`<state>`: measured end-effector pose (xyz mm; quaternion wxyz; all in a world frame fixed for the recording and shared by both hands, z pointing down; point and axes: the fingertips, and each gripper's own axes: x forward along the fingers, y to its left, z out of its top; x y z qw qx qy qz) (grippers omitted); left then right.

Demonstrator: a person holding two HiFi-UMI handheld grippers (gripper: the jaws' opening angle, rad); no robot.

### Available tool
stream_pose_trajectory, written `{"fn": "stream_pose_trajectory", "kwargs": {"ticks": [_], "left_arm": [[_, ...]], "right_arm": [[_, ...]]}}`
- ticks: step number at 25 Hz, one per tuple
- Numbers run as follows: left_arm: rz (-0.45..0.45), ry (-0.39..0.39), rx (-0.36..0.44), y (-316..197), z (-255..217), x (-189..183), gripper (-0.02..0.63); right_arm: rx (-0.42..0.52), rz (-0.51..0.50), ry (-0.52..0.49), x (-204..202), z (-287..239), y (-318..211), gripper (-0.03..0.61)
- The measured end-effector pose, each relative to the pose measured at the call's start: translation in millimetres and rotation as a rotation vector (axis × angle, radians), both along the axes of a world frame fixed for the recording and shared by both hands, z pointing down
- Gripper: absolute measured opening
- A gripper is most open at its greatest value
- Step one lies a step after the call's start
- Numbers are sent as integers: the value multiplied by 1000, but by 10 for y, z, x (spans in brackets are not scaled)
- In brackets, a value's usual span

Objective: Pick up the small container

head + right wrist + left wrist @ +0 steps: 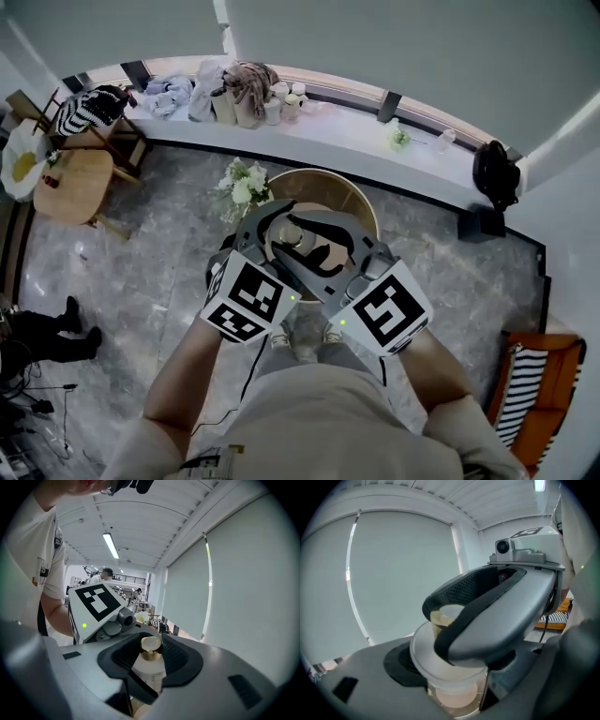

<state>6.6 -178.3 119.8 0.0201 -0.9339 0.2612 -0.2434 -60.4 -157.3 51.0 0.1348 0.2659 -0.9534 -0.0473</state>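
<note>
Both pairs of fingers are clenched, the left gripper [454, 686] on a frosted cup [440, 670], the right gripper [150, 665] on a gold-capped bottle [150, 670]; pick-up seems done, so steady holding is called for.

Round wooden table [361, 200] stands on marble floor [141, 272].

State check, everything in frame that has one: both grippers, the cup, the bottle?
left gripper: shut on frosted cup
right gripper: shut on small bottle
frosted cup: no lid, clamped between the left jaws
small bottle: gold cap on, clamped between the right jaws
</note>
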Motion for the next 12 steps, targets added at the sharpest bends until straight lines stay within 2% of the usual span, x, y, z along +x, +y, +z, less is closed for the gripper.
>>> {"fn": "stream_pose_trajectory", "kwargs": {"ticks": [7, 12], "left_arm": [[3, -26, 25, 294, -299, 8, 337], [-11, 2, 16, 447, -366, 23, 337]], "right_arm": [[46, -30, -19, 12, -308, 318, 141], [37, -41, -2, 26, -343, 477, 141]]}}
